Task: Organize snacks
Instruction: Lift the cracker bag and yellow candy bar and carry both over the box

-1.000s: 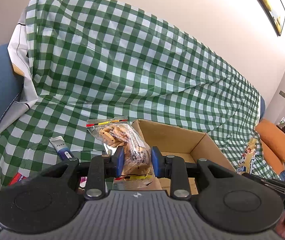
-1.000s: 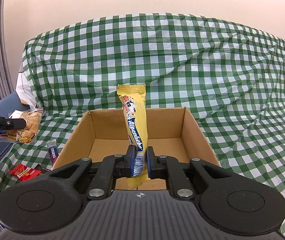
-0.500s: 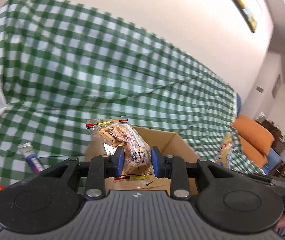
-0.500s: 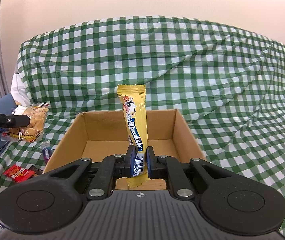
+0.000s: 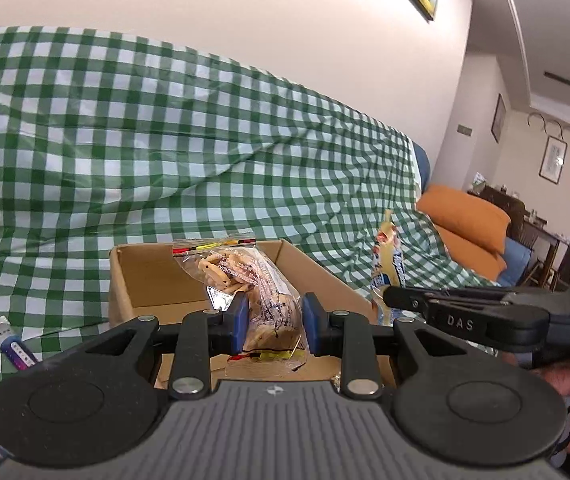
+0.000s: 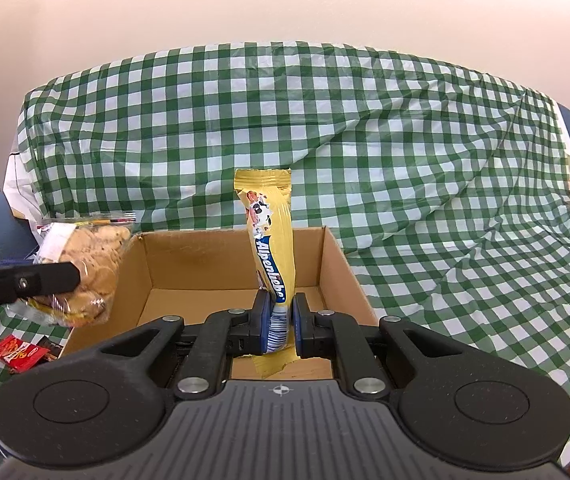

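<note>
On the left edge of the green checked cloth (image 6: 365, 128) lie a red snack packet (image 6: 15, 352) and a small purple tube (image 5: 15, 350). The left gripper (image 5: 273, 320) is clamped on a clear bag of biscuits (image 5: 253, 280), now over the left side of the cardboard box (image 6: 205, 264); a second ago it was out over the cloth. The right gripper (image 6: 281, 322) has its fingers tight on a yellow Alpenliebe candy bar (image 6: 271, 240), upright above the box's near edge, much as before. I think the floppy bag could catch the box wall and tip out, and the two grippers could bump, since they are close.
</note>
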